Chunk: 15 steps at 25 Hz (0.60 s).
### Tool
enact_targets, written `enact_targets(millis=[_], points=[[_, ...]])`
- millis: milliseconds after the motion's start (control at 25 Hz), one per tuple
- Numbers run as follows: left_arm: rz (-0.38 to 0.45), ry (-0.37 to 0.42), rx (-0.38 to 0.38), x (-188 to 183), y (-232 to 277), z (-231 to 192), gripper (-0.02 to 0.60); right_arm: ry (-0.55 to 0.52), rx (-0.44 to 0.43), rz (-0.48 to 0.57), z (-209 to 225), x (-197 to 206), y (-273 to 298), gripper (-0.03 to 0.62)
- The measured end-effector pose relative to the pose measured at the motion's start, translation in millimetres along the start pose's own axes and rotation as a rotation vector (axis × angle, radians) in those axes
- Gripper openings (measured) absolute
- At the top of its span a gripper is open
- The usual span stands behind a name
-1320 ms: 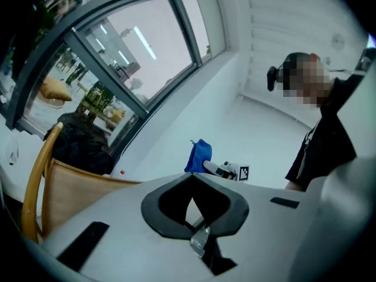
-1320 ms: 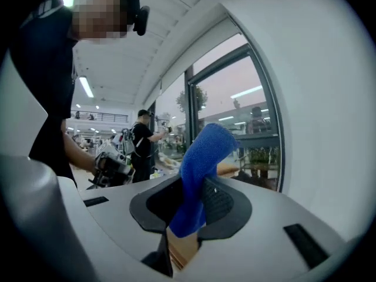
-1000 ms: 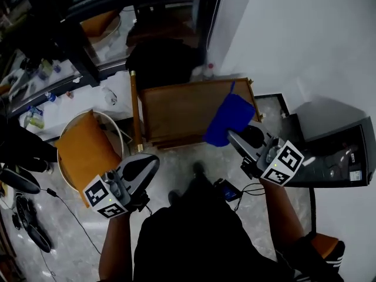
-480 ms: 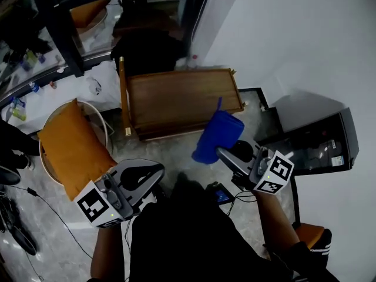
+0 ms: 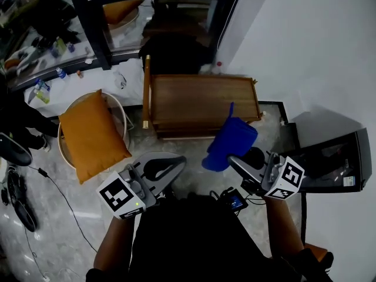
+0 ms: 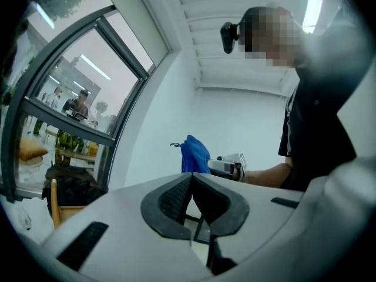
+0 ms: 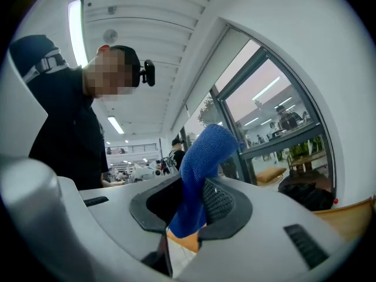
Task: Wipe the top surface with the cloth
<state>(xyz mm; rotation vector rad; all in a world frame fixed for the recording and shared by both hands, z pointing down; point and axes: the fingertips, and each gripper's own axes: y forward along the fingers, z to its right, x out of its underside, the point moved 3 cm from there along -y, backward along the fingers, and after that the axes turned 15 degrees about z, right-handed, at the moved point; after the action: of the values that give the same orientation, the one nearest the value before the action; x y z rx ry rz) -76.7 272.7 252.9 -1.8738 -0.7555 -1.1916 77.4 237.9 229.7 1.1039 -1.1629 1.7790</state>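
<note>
The wooden table top (image 5: pixel 194 98) with a raised rim stands ahead of me on the marble floor. My right gripper (image 5: pixel 233 158) is shut on the blue cloth (image 5: pixel 230 143), which bunches up above the jaws over the table's near right corner. In the right gripper view the blue cloth (image 7: pixel 200 163) stands up between the jaws of my right gripper (image 7: pixel 189 207), tilted toward the ceiling. My left gripper (image 5: pixel 166 168) is shut and holds nothing, low and left of the table's front edge. In the left gripper view my left gripper (image 6: pixel 191 180) has its jaws together, with the blue cloth (image 6: pixel 194 154) beyond them.
An orange cushion (image 5: pixel 91 137) lies on a round white chair left of the table. A black cabinet (image 5: pixel 335 160) stands at the right by the white wall. A dark bag (image 5: pixel 176 51) sits behind the table at the glass door. A small device (image 5: pixel 235 201) with cables lies on the floor.
My right gripper has drawn the cloth back from over the table's right side toward its near right corner. My left gripper has come in toward the middle. The head view has shifted.
</note>
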Motion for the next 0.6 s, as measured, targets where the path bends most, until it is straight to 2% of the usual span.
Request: enact_targets(millis=[160, 280, 440, 600], points=[[-0.044, -0.009, 0.004, 12.6, 11.0, 23.3, 0.012, 0.0, -0.006, -0.016, -7.8, 2.8, -22.7, 0.091], [-0.042, -0.029, 0.031, 18.1, 18.8, 50.3, 0.012, 0.015, -0.034, -0.048, -16.5, 7.1, -40.5, 0.091], [-0.079, -0.048, 0.024, 37.0, 30.6, 75.8, 0.012, 0.009, -0.059, -0.06, -26.1, 6.8, -65.5, 0.087], [-0.076, -0.042, 0.024, 44.0, 39.1, 98.3, 0.012, 0.031, -0.086, -0.06, -30.7, 7.8, -81.7, 0.087]])
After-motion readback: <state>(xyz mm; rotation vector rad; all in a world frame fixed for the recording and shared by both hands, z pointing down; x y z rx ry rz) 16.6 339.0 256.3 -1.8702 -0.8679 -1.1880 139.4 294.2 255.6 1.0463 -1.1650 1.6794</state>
